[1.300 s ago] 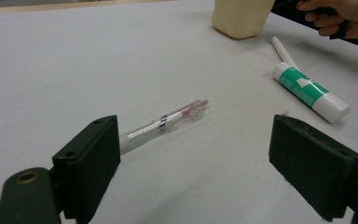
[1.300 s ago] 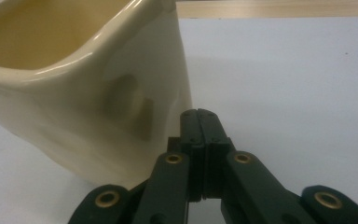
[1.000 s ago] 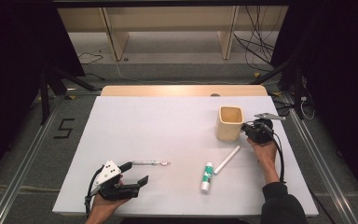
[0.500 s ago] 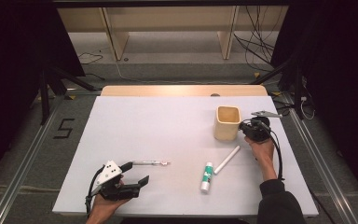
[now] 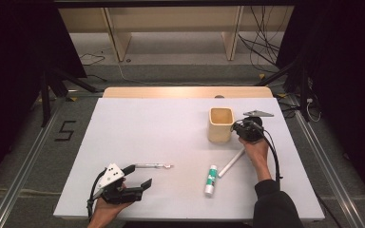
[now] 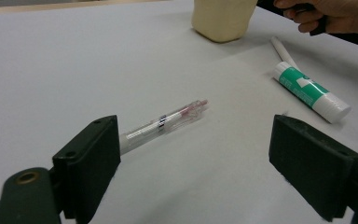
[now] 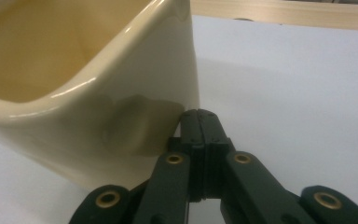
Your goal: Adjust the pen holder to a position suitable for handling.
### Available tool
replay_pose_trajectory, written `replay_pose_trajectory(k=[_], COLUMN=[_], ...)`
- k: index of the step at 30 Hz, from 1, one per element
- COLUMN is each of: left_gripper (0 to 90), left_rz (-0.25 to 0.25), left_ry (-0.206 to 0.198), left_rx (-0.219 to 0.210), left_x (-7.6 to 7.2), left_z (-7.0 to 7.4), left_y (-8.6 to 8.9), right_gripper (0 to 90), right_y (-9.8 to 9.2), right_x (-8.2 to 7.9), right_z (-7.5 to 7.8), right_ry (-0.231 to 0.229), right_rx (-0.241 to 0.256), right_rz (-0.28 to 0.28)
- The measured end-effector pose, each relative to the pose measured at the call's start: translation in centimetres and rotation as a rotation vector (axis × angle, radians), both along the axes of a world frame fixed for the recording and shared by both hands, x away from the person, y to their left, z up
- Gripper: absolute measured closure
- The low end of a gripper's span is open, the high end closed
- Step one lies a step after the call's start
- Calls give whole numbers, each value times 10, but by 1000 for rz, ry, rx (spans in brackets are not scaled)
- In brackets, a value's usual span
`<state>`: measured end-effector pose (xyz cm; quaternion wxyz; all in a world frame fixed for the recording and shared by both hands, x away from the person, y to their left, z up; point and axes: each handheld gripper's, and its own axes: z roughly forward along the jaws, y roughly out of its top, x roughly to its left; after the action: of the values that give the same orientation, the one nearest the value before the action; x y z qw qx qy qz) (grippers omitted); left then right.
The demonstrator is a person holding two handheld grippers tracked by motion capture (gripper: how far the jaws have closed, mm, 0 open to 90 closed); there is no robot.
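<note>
Black grippers, brass rivets, blocky dark jaws; grey three-cornered plates; black cables; dark sleeve (image 5: 272,204).

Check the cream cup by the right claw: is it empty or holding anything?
Empty as far as visible: the cream cup stands upright, and its inner walls look bare from above and in the right claw view; its bottom stays out of sight.

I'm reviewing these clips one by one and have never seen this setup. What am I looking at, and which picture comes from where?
No robot here: a person holds a two-jaw hand gripper in each hand. The high view looks down on the white table. The other two pictures come from cameras riding on the grippers.

On the table lie a clear pen, a glue stick, a white stick and a cream cup.

The left gripper is open, its jaws standing either side of the pen's near end, holding nothing. The right gripper is shut, its tips at the cup's side wall.
</note>
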<state>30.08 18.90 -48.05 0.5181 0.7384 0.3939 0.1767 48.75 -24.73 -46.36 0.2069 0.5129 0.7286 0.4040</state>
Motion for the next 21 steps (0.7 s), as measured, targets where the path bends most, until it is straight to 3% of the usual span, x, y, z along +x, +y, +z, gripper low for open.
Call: replay_pose_trajectory(k=[21], left_gripper=[162], left_rz=[0], left_ry=[-2], left_rx=[0], left_x=[0], left_z=[0], left_y=[1], right_gripper=[900], right_y=[49], right_x=[5], right_z=[0], right_ry=[1], right_rx=[-5], right_rz=[61])
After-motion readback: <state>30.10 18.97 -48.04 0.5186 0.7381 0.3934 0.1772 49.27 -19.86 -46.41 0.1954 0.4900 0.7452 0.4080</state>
